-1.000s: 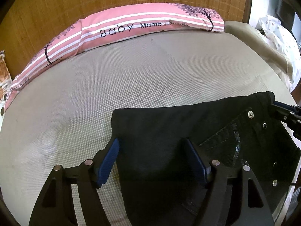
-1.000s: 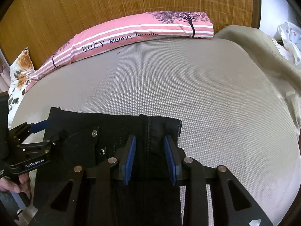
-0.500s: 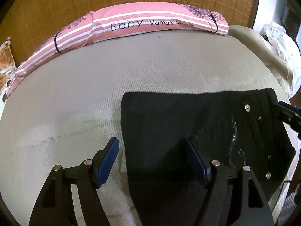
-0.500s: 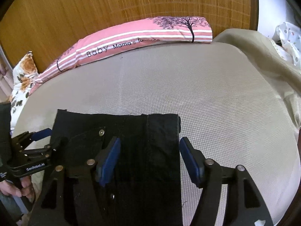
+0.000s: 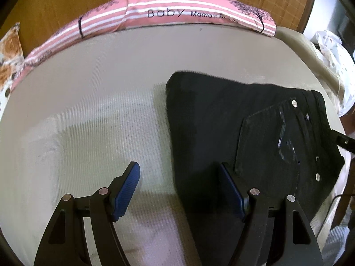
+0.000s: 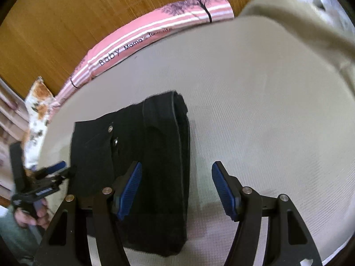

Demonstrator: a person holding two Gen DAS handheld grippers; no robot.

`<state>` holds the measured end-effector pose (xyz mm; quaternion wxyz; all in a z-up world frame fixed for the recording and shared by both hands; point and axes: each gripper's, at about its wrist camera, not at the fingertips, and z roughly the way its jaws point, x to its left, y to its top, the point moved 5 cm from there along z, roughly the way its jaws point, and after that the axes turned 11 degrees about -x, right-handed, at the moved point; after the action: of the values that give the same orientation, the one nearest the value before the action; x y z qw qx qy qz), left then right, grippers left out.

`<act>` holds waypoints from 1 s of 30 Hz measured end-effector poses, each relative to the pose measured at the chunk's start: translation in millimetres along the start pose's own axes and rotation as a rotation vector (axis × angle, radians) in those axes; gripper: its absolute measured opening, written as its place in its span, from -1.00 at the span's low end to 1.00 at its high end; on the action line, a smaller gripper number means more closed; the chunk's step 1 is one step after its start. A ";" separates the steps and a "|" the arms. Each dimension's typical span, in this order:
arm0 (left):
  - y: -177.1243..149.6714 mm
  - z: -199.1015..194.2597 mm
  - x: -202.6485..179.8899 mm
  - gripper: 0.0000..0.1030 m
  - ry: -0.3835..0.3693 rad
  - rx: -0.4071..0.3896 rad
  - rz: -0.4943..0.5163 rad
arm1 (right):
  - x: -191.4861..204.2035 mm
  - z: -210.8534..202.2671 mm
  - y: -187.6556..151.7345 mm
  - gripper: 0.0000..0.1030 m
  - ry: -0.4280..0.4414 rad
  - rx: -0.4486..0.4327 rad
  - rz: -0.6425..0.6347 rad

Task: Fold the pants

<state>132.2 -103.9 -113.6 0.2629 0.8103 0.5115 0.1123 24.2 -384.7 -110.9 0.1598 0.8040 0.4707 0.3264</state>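
A: Where are the black jeans [image 5: 221, 119]?
B: Flat on the bed [image 5: 88, 93], folded into a compact block, back pocket [image 5: 261, 141] and rivets up. Striped pink pillow [image 5: 177, 15] sits well apart at the headboard.

A: Tools?
B: Left tool [image 5: 179, 190] gapes wide, nothing gripped; one pad over the mattress, the other over the denim edge. Right tool [image 6: 177, 188] has just been opening, jaws now spread, nothing pinched; the jeans' thick folded edge [image 6: 179, 133] lies under the gap.

A: Handling?
B: Denim, so I'd guess heavyish, limp but with some body, not slippery, not fragile. Stacked layers are bulky, so take the folded edge or waistband corners, catching all layers or the top ones peel off.

A: Containers?
B: None visible. Beige blanket [image 6: 299, 22] bunched at the bed's far corner, that's all.
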 end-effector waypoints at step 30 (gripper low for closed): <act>-14.0 3.1 -0.1 0.55 -0.408 0.112 -0.254 | 15.5 53.2 -22.4 0.37 0.476 0.243 0.226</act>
<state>122.7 -100.2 -123.8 0.3275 0.7586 0.5512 -0.1163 50.8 -357.3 -157.0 -0.0902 0.7653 0.4381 0.4629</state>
